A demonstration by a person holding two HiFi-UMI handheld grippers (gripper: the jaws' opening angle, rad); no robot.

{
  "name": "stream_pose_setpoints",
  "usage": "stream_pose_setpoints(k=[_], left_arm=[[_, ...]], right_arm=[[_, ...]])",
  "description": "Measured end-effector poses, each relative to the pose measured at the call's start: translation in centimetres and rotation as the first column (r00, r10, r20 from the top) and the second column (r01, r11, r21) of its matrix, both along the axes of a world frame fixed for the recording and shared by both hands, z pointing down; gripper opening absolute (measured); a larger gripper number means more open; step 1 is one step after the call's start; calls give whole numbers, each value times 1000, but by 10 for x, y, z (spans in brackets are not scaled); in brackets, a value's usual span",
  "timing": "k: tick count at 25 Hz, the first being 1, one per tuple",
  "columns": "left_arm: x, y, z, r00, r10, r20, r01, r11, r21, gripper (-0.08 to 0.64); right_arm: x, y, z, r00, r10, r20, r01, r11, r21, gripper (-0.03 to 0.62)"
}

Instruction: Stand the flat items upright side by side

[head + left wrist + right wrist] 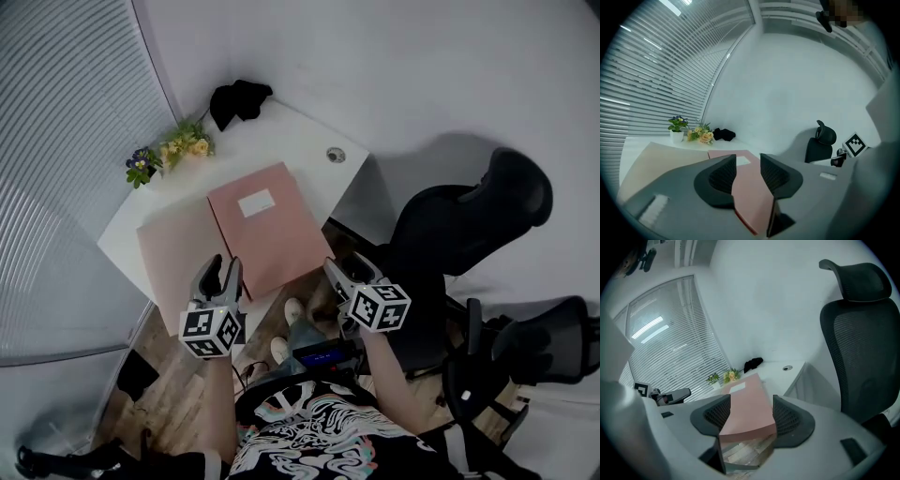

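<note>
While both folders lie flat on the white surface [305, 141], nothing is stood up yet. The pink folder [267, 230] lies on top, label up, overlapping the beige folder [173, 248] to its left; both near edges seem to stick out past the surface's front edge. My left gripper [218, 267] hovers at the near edge where the two overlap, fingers [724, 176] parted, pressing on nothing. My right gripper [349, 269] sits near the pink folder's near right corner, fingers [790, 418] spread wider, also empty; in the right gripper view that corner lines up in the gap with the floor showing below it.

Step in hand, as I judge it: get a hold on the pink folder's overhanging edge. To do it well:
- slide the fingers over the edge, one above and one below, and go deep enough that thin card won't slip
- take only the pink folder; don't catch the beige one under it
- grip both sides so it tips up evenly
- stay clear of the flowers [183, 145] at the back
</note>
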State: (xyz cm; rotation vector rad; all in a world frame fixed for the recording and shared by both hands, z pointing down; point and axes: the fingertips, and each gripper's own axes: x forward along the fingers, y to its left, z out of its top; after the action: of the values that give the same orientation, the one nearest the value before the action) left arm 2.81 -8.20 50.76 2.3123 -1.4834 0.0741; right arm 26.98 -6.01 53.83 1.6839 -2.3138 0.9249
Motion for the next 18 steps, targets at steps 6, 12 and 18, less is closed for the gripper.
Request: stream_pose_setpoints(k=[6, 12, 18], left_arm=[[1, -13, 0, 1000, 1, 25, -2, 1000, 6, 142], [1, -21, 1, 1000, 0, 22, -1, 1000, 7, 140], [-3, -22, 14, 1000, -13, 11, 13, 1000, -19, 141]], right_arm=[[7, -7, -5, 1000, 16, 5, -16, 999, 47, 263], [10, -13, 3, 1000, 19, 17, -19, 999, 43, 267], [10, -16, 22, 998, 10, 56, -10, 1000, -14, 276]])
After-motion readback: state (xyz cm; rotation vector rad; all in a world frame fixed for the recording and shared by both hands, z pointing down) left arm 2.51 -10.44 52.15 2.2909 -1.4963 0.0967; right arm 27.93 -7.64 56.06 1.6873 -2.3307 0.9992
